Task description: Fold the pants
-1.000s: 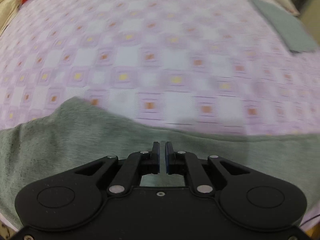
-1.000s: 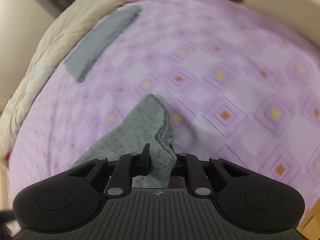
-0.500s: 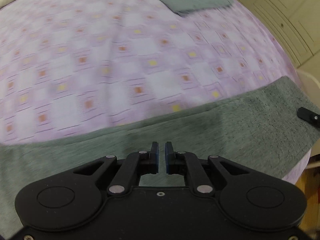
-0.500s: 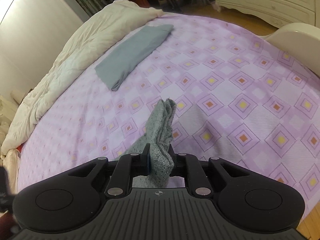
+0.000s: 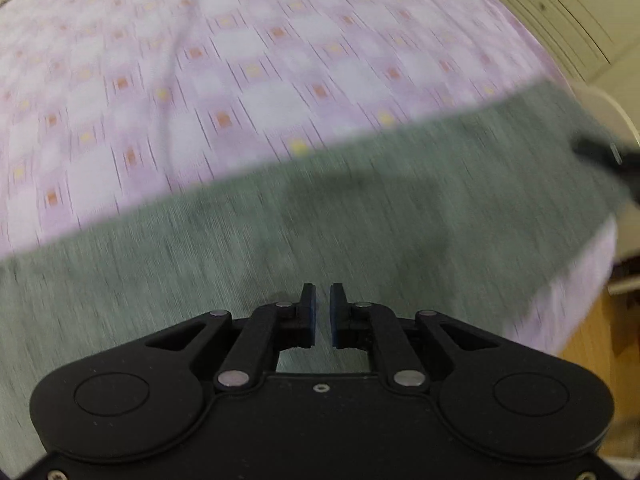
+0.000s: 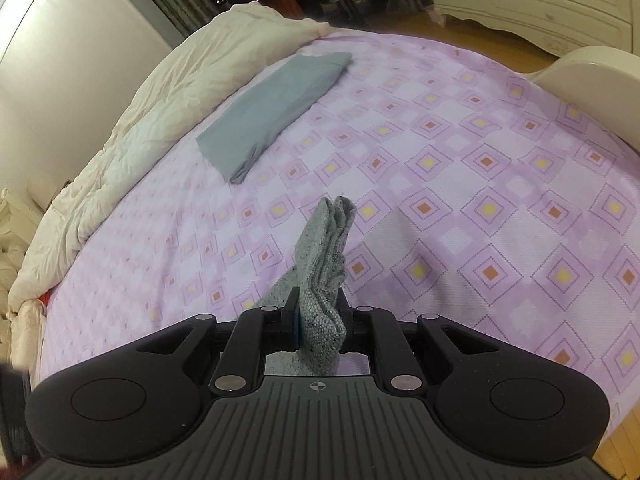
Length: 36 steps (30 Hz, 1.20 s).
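grey pants [image 5: 360, 216]: laid long across the near edge of the bed [image 5: 240, 60]. right gripper [image 6: 318, 312]: clamped on one bunched end, lifted. left gripper [image 5: 322, 312]: fingers slightly apart, nothing between them, over mid-cloth. step, by my reckoning: lengthwise fold starting. next: carry the held end over to the far end.

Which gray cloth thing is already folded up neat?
The smooth blue-gray one lying flat near the cream comforter. The speckled gray pants are bunched and pinched in the right gripper.
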Each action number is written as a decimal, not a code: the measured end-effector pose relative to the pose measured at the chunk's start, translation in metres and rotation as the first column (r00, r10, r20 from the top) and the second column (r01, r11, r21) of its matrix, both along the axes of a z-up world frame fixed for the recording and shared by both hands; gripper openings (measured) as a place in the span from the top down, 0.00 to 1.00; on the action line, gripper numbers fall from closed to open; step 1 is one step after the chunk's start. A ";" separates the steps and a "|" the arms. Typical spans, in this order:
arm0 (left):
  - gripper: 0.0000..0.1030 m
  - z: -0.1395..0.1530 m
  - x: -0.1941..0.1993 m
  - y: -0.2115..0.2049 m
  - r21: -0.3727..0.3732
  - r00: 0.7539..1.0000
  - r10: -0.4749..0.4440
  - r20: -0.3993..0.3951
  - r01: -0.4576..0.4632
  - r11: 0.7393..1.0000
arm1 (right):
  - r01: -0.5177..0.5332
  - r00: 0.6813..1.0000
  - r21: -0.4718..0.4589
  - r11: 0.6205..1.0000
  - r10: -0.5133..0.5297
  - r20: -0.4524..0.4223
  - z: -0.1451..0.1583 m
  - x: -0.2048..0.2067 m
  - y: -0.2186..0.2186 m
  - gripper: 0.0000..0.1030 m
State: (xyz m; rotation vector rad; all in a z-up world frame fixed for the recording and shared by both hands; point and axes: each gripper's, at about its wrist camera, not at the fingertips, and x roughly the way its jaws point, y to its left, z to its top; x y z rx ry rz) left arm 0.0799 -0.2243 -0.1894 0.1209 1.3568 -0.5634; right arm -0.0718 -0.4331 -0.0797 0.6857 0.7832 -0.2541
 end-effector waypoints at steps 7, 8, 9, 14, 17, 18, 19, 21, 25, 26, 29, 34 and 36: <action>0.88 -0.026 -0.034 -0.004 0.019 0.997 -0.064 -0.042 0.065 0.998 | -0.016 1.000 -0.027 1.000 0.016 0.001 0.005 0.001 0.008 0.87; 0.89 -0.026 -0.031 -0.004 0.011 0.997 -0.061 -0.047 0.062 0.998 | -0.018 1.000 -0.034 0.999 0.018 0.000 0.006 0.001 0.010 0.87; 0.88 -0.025 -0.028 -0.002 0.002 0.997 -0.052 -0.058 0.052 0.999 | -0.020 1.000 -0.041 0.999 0.020 -0.001 0.007 0.002 0.012 0.87; 0.86 -0.004 -0.015 0.030 -0.045 1.000 0.014 -0.026 -0.015 0.999 | -0.030 0.999 -0.082 0.996 0.031 0.012 0.022 0.004 0.030 0.87; 0.86 0.002 -0.010 0.070 -0.045 0.998 0.068 -0.018 -0.068 0.997 | -0.047 0.998 -0.116 0.992 0.051 0.029 0.036 0.008 0.049 0.87; 0.86 0.005 -0.006 0.078 -0.041 0.996 0.085 -0.017 -0.086 0.995 | -0.056 0.997 -0.128 0.990 0.061 0.036 0.042 0.010 0.057 0.87; 0.86 0.005 -0.006 0.090 -0.035 0.994 0.104 -0.016 -0.105 0.994 | -0.063 0.997 -0.137 0.989 0.070 0.043 0.047 0.011 0.066 0.87; 0.86 0.007 -0.005 0.121 -0.024 0.990 0.141 -0.015 -0.141 0.990 | -0.081 0.994 -0.154 0.985 0.091 0.059 0.059 0.015 0.087 0.87; 0.86 0.010 -0.002 0.176 -0.006 0.977 0.211 -0.015 -0.211 0.977 | -0.143 0.984 -0.193 0.971 0.161 0.081 0.079 0.027 0.139 0.87; 0.86 0.010 -0.002 0.191 -0.008 0.973 0.230 -0.017 -0.230 0.973 | -0.160 0.980 -0.193 0.968 0.180 0.088 0.082 0.030 0.153 0.87; 0.86 0.010 -0.002 0.226 -0.011 0.961 0.275 -0.022 -0.275 0.961 | -0.212 0.966 -0.180 0.960 0.234 0.108 0.087 0.042 0.198 0.86; 0.86 0.007 -0.002 0.271 -0.010 0.951 0.309 -0.022 -0.309 0.951 | -0.335 0.933 -0.162 0.928 0.351 0.079 0.063 0.064 0.276 0.87; 0.86 0.008 -0.004 0.287 -0.007 0.952 0.307 -0.017 -0.307 0.952 | -0.376 0.921 -0.139 0.916 0.386 0.054 0.039 0.073 0.305 0.87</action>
